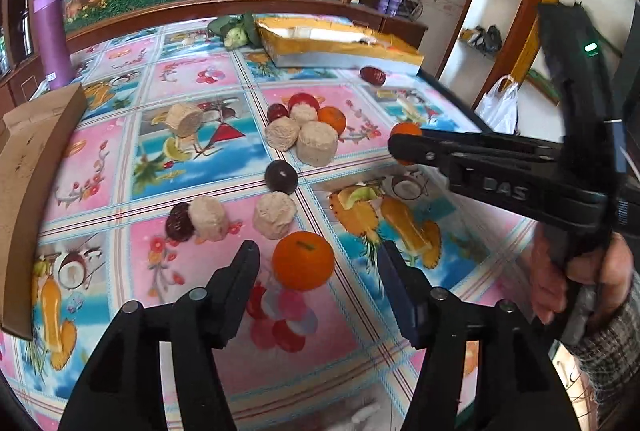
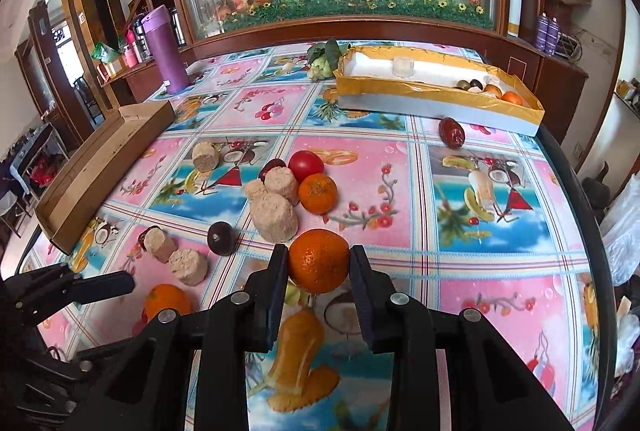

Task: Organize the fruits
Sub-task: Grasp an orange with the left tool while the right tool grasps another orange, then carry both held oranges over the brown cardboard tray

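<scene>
In the right wrist view my right gripper (image 2: pixel 319 256) is shut on an orange (image 2: pixel 319 263), held just above the patterned tablecloth (image 2: pixel 460 263). Seen from the left wrist, that gripper (image 1: pixel 400 149) reaches in from the right, the held orange (image 1: pixel 406 130) peeking behind its tip. My left gripper (image 1: pixel 316 252) is open, and a second orange (image 1: pixel 303 260) rests on the table between its fingers, untouched by the pads. The right wrist view shows this orange (image 2: pixel 166 301) beside the left gripper (image 2: pixel 104 283). A third orange (image 2: pixel 318 193) and a red tomato (image 2: pixel 306 162) lie mid-table.
Several beige cylinders (image 2: pixel 274 217) and dark round fruits (image 2: pixel 220 237) are scattered over the table. A yellow-rimmed white box (image 2: pixel 440 103) holding fruit stands at the far right, a red date (image 2: pixel 451 132) just before it. A cardboard box (image 2: pixel 100 171) and a purple bottle (image 2: pixel 166 49) stand on the left.
</scene>
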The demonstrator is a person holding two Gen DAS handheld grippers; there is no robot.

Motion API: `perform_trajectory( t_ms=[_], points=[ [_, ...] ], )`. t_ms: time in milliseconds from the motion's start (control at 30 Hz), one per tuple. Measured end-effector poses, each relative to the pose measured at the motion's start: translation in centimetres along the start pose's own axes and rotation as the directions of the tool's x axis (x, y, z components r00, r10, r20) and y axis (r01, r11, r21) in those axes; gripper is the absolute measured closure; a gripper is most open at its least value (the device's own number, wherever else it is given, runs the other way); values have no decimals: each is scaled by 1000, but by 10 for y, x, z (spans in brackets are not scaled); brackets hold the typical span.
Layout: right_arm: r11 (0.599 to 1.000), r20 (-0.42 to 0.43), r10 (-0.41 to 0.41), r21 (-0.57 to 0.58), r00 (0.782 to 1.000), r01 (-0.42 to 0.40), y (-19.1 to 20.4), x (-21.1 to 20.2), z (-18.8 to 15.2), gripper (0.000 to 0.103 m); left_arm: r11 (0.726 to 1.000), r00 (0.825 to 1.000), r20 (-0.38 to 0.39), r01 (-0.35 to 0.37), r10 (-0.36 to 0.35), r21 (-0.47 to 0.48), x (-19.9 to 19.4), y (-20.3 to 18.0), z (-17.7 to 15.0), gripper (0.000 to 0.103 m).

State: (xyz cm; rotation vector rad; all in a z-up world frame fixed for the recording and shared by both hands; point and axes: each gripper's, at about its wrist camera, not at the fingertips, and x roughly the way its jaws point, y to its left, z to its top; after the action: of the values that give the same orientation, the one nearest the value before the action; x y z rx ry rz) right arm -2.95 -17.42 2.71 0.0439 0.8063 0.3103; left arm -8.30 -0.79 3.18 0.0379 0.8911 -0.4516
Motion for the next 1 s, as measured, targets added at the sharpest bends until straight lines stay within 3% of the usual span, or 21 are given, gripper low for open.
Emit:
perform_trajectory(
  t_ms=[67, 133, 200, 400, 533, 700, 867, 1000],
  points=[
    [1000, 1, 2, 7, 1000, -2, 0, -4, -2, 70, 999, 998, -53, -40, 41, 14, 16, -4, 0, 48],
    [1000, 7, 4, 3, 1000, -4, 1, -10, -3, 70, 997, 994, -74, -83, 83, 5, 21, -3, -1, 70],
    [1000, 14, 11, -3, 1000, -11, 4, -17, -2, 70, 998, 997, -67, -50, 48, -34, 15, 5, -2, 70],
    [997, 33, 79, -14, 996, -79, 25, -31, 6, 70, 992, 999, 2, -43, 44, -118, -36, 39, -7, 70],
    [987, 27, 159, -42, 987, -158, 60, -29, 20, 70, 979, 988, 73, -126, 139, -159, -90, 87, 1, 70],
    [954, -1, 296, -55, 955, -296, 120, -13, 41, 70, 918, 932, 80, -329, 354, -221, -131, 172, 9, 70],
    [916, -41, 380, -126, 924, -382, 199, 16, 62, 70, 862, 919, 16, -362, 393, -354, -133, 258, 5, 70],
    [883, -103, 433, -148, 895, -445, 253, 49, 69, 69, 822, 910, -40, -390, 412, -416, -123, 298, -7, 70]
  ],
)
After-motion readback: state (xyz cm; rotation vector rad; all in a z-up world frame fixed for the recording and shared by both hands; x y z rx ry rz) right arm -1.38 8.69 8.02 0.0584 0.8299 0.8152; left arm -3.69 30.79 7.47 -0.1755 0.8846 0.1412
